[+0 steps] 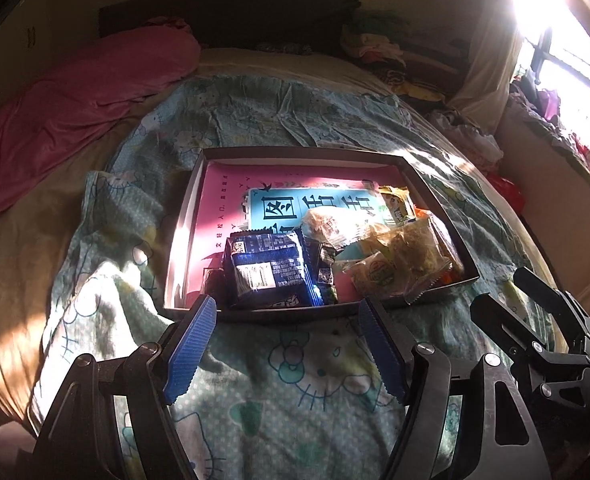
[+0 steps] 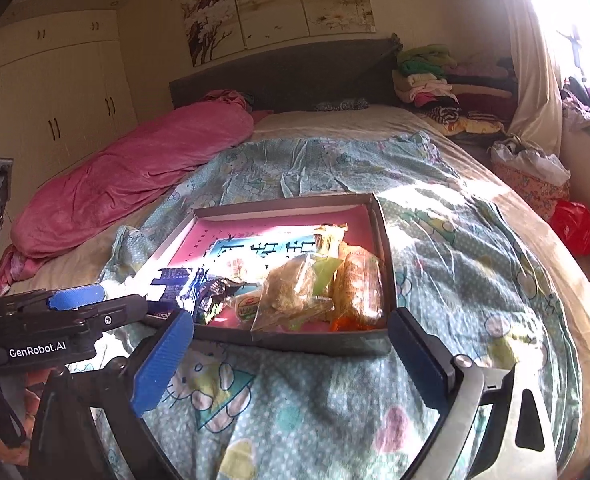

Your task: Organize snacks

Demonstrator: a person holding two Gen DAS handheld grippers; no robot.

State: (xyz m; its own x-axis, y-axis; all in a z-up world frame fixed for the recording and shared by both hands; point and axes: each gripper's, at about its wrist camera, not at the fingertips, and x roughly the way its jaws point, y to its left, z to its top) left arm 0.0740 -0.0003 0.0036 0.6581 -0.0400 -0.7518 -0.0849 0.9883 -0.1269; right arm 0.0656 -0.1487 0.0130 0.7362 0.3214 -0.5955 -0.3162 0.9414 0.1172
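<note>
"GenRobot.AI" is printed on the left gripper (image 2: 81, 300) body, seen in the right wrist view. Large Chinese characters are seen on the blue panel of the pink liner in the box (image 1: 427, 184); they cannot be read reliably. A barcode and QR code are seen on the blue snack packet (image 1: 267, 272), which lies at the box's near-left, long axis running roughly toward the headboard. Clear-wrapped snacks (image 2: 307, 284) are piled at the near-right. The box sits flat on the cartoon-print quilt (image 1: 303, 364), a near side facing the grippers. Left gripper (image 1: 287, 344): held low just short of the box, jaws wide, nothing held. Right gripper (image 2: 291, 356): likewise, jaws wide, nothing between them.
</note>
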